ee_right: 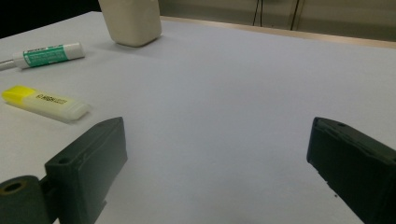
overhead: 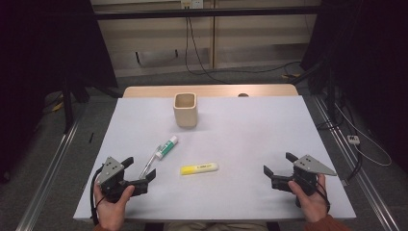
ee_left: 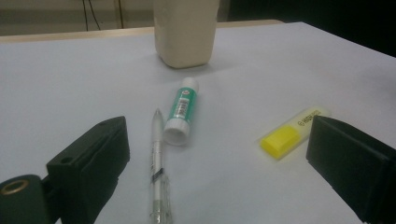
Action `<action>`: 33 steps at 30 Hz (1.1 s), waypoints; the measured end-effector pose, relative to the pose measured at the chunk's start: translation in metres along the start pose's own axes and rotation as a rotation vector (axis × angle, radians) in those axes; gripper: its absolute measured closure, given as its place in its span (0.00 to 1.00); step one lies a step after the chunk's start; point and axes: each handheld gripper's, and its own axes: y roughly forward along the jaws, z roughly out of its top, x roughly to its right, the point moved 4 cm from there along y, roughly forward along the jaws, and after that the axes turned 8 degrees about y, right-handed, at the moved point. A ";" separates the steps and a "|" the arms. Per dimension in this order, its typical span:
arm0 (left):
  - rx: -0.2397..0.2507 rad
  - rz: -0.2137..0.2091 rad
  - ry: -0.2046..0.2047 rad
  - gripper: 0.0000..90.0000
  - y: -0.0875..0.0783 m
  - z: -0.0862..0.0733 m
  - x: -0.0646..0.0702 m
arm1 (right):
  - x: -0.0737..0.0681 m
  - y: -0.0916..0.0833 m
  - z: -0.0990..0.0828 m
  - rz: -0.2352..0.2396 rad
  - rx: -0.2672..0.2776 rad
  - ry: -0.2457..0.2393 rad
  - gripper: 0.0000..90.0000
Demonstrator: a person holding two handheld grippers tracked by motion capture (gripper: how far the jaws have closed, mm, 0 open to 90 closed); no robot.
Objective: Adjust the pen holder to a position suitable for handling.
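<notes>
- Across the middle of the room: a white table [overhead: 250, 130], bare over most of its top, with a strip of pale wood showing along the far edge.
- At the far centre of the table: a beige square cup [overhead: 185, 109], upright, mouth open upward.
- Nearer and left of centre: a green-and-white glue stick [overhead: 166, 147] lying slantwise, a clear pen [overhead: 147, 167] just beside it on the left, whether touching could not be told.
- Right of the pen, apart from it: a yellow highlighter [overhead: 199, 168], lying flat.
- At the near left: left gripper [overhead: 139, 174], held low over the table, jaws spread wide, empty, pen lying in line between them.
- At the near right: right gripper [overhead: 278, 164], likewise spread wide and empty, bare white surface ahead.
- Beyond the table: grey floor, trailing black cables, pale wall panels, dark drapes at both sides.
</notes>
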 end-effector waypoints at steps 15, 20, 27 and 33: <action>-0.014 -0.030 0.008 0.08 0.007 0.006 0.002 | -0.002 0.000 -0.001 0.026 -0.011 0.003 0.05; -0.015 -0.060 -0.003 0.08 0.012 0.013 -0.001 | -0.003 0.001 0.000 0.026 -0.016 -0.003 0.05; -0.046 -0.096 0.007 0.09 0.026 0.028 -0.003 | -0.003 0.000 -0.001 0.029 -0.020 -0.005 0.05; -0.074 -0.130 0.025 0.09 0.043 0.044 -0.008 | -0.003 0.001 -0.001 0.029 -0.026 -0.013 0.05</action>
